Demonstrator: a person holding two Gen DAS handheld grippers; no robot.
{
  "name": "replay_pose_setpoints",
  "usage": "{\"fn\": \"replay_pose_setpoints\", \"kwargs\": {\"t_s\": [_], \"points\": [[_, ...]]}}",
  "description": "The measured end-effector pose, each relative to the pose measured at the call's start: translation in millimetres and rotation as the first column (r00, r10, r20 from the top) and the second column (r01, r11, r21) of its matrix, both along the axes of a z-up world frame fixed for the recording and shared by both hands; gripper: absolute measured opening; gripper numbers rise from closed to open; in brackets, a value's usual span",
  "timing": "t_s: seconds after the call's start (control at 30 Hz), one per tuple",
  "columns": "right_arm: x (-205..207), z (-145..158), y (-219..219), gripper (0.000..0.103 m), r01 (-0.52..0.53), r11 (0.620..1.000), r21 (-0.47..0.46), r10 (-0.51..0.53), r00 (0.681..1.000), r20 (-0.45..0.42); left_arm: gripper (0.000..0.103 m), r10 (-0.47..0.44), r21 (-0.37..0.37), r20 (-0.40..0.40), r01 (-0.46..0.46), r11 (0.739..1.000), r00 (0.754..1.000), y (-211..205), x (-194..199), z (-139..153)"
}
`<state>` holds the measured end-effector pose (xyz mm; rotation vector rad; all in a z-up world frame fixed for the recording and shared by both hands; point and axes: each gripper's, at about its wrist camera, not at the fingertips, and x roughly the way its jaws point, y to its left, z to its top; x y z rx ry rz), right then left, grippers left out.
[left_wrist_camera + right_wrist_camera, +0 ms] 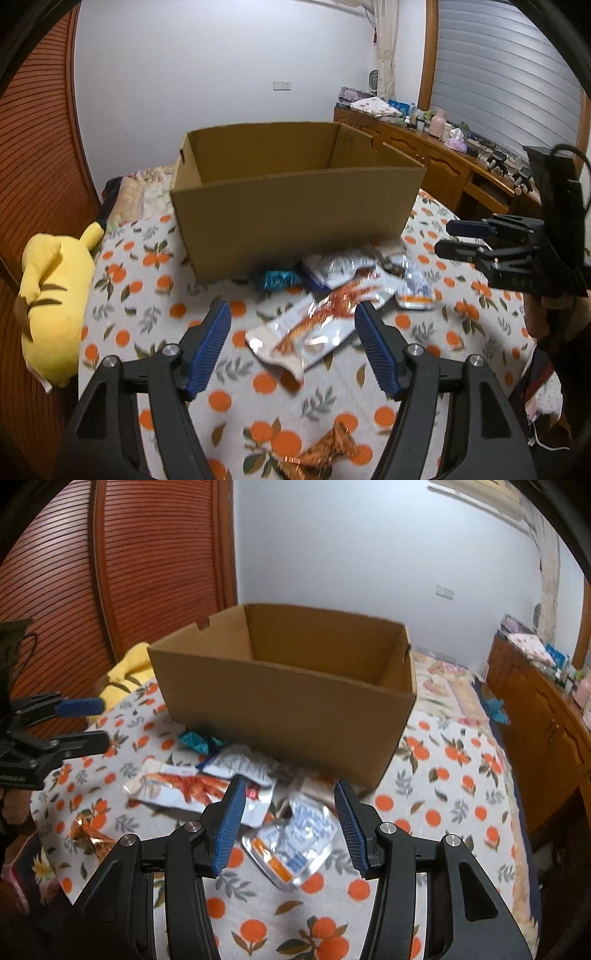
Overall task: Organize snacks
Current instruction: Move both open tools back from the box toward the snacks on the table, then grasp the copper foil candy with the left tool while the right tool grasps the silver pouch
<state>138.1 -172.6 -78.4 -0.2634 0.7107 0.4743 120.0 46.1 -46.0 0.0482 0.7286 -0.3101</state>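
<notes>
An open cardboard box (pixel 295 206) (pixel 288 698) stands on the orange-print tablecloth. Several snack packets lie in a heap in front of it: a long silver and orange packet (pixel 314 328) (pixel 184 788), a white and blue packet (pixel 336 269) (pixel 243 764), a teal packet (pixel 277 278) (pixel 197 740), and a silver blue-print packet (pixel 413 288) (pixel 295 842). My left gripper (pixel 293 317) is open above the long packet. My right gripper (pixel 290 797) is open above the silver blue-print packet and shows in the left wrist view (pixel 448 238). The left gripper shows in the right wrist view (pixel 94 723).
An orange foil wrapper (pixel 321 454) (pixel 88 834) lies near the table's front edge. A yellow plush toy (pixel 51 306) sits off the table's left side. A wooden dresser (pixel 443 158) with clutter stands on the right. A bed lies behind the box.
</notes>
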Motion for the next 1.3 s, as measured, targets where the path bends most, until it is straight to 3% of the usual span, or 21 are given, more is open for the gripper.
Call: {"fn": "replay_pose_setpoints", "kwargs": {"t_s": [0.33,0.5,1.3], "points": [[1,-26,0,0.055,0.035,0.999,-0.001,-0.035,0.998,-0.05,0.07,-0.006,0.059,-0.064,0.01,0.998,0.998,11,-27,-37],[4,-38,3,0.056,0.038,0.999,-0.015,-0.039,0.996,-0.077,0.07,-0.024,0.051,-0.1,0.029,0.998,0.995,14,-33,-54],[34,-66,-1,0.059,0.128,0.991,-0.025,-0.13,0.982,-0.134,0.068,-0.075,0.037,-0.149,0.082,0.996,0.986,9,-55,-71]]}}
